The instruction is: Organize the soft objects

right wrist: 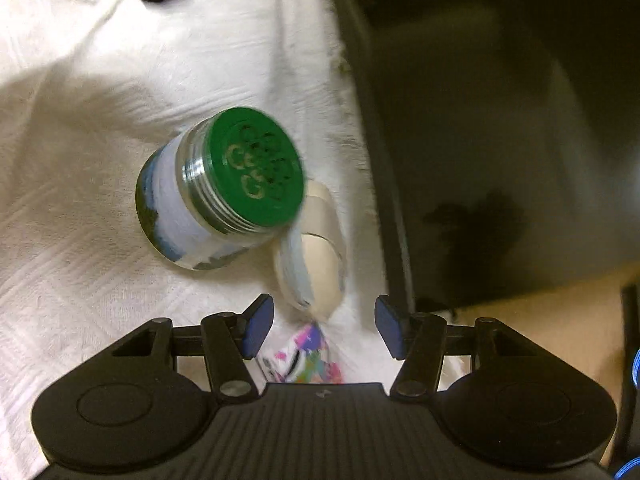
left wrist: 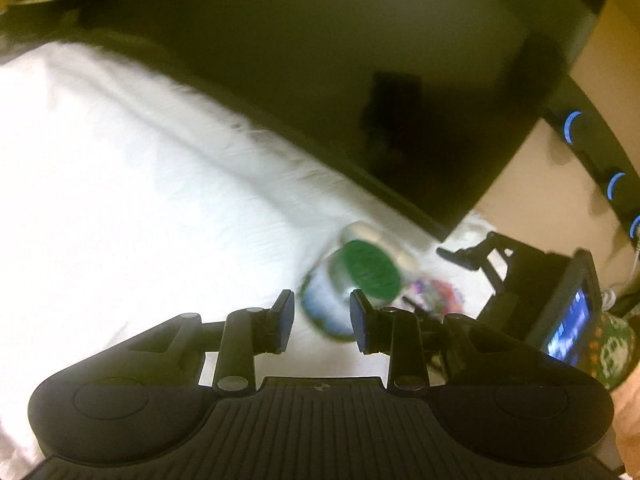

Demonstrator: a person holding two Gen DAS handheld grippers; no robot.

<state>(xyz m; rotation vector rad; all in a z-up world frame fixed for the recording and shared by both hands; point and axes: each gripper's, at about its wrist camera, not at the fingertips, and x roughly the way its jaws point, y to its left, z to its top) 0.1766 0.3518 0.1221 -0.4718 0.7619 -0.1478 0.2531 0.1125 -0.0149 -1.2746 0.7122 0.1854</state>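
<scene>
Left wrist view: left tool (left wrist: 322, 322) is hanging partly open, gripping nothing, above the blurred green-lidded jar (left wrist: 352, 280) sitting on the white cloth (left wrist: 120, 180).
Right wrist view: right tool (right wrist: 322, 330) is standing open and empty; the jar (right wrist: 224, 196), contents unclear, is tilting beside a pale cup (right wrist: 316, 272) and a multicoloured soft item (right wrist: 304, 356).

A green-lidded jar (right wrist: 224, 192) lies tilted on a white cloth (right wrist: 80, 240), beside a dark panel (left wrist: 360, 80) edge.

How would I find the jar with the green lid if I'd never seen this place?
Look at the white cloth spread beside the big dark box. Near the cloth's frayed edge lies the jar, tipped over beside a pale cup and a colourful patterned bit. Only the jar has a round green lid with circle patterns on top.
</scene>
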